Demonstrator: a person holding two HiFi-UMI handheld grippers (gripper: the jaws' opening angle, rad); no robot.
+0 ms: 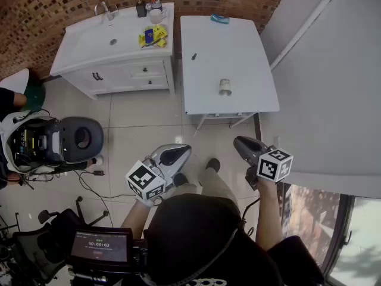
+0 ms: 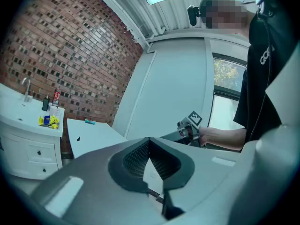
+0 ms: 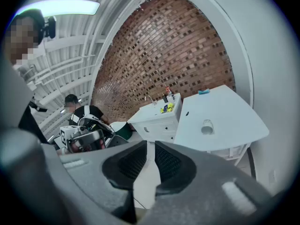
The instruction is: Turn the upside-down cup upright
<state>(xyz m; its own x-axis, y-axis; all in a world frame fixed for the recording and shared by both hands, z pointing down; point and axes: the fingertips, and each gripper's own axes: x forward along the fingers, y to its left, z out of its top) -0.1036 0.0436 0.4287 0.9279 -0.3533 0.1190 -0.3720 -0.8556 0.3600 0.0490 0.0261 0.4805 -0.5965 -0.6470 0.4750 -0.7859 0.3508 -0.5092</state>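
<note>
Upside-down cup (image 1: 225,87) sits mid-desk on the white desk (image 1: 250,52), well apart, far and slightly left of the right gripper (image 1: 241,142), the nearer one. Right fingers narrow, empty. Left gripper (image 1: 181,151) fingers tip-to-tip, empty.

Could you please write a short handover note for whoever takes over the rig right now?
Left tongs: shut at the tips, empty, held close to the body, short of the table.
Right tongs: only a narrow gap between the pads, nothing in it, also short of the table.
Pale cylindrical cup: stands alone toward the near edge of the white rectangular table, apart from both tongs; it looks mouth-down.
Done: nothing yet; the cup is untouched.
Left: step up to the table, grasp the cup, turn it upright, set it down.
</note>
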